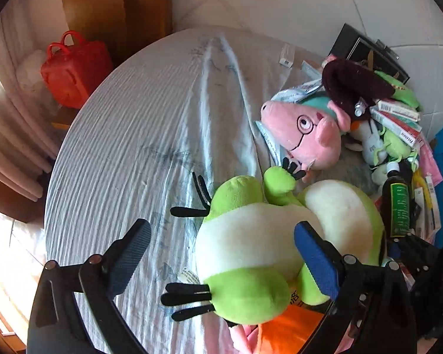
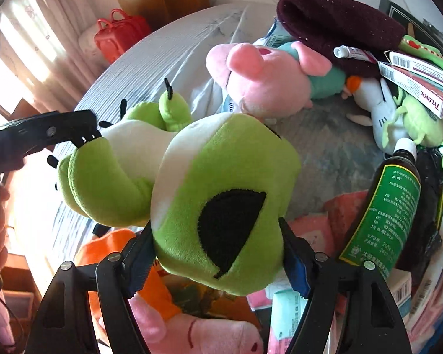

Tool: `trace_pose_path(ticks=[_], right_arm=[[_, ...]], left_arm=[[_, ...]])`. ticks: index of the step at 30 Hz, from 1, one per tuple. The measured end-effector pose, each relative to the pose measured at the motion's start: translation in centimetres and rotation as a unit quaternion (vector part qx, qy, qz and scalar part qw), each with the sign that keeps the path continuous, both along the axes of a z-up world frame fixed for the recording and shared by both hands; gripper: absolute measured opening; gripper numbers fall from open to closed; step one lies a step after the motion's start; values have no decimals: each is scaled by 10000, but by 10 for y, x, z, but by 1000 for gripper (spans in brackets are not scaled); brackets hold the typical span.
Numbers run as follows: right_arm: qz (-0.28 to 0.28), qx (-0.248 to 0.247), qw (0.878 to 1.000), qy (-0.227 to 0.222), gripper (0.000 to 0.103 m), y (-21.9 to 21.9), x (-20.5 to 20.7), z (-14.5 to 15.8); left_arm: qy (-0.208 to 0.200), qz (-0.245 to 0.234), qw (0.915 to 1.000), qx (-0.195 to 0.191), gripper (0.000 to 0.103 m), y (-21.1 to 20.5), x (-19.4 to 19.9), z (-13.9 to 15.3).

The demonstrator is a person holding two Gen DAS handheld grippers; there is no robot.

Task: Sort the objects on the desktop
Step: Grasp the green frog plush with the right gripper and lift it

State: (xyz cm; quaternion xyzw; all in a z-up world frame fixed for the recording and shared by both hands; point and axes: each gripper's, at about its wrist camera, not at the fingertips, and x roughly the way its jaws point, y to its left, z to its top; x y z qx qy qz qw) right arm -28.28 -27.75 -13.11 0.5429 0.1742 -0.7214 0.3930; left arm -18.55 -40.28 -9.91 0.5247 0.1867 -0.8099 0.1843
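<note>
A green and white frog plush [image 1: 251, 244] lies at the near right of the round table. My right gripper [image 2: 218, 262] is shut on the frog plush's head [image 2: 221, 206] and holds it. My left gripper [image 1: 221, 253] is open with the frog's body between its fingers; the right pad [image 1: 316, 256] lies against the plush, the left pad [image 1: 130, 259] stands apart. The left gripper also shows in the right wrist view [image 2: 59, 129] by the frog's foot. A pink pig plush [image 1: 304, 132] lies behind the frog.
A pile lies at the table's right: dark red hat [image 2: 339, 23], medicine boxes [image 2: 419, 82], green-labelled bottle [image 2: 389, 209], white plush [image 2: 381, 112]. Another pink plush in orange [image 2: 192, 330] lies under the frog. A red bag [image 1: 73, 70] stands beyond the striped tablecloth [image 1: 133, 135].
</note>
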Motion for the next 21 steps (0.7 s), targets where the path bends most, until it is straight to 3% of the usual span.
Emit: trace_pose_path(ticks=[2,5,9,12,16,21], right_arm=[[-32,-76,9999,-149,83,3,0,5],[-365,-453,9965,-594,91,21,-14,11],[-461,-604,9964,-383,99,20,-25,33],[-323,-393,9982,-326,99,1,-22,27],[-303,-57,9987,-395,96,-1,-8,1],[-337,-30,9989,-338,90,1,-11,-4]], left_arm=[[-309,-224,9992,127,99,12,3,-23],[-250,-312,9985,362,99,22,25,-34],[-400,-414,9972,477,102,33,35,-53],[-424,-359,9975,432,102,37,33,-59],[-605,-359,9975,64,100,50,30,-76],[-250,-207,9988,370,95,44,34,-63]])
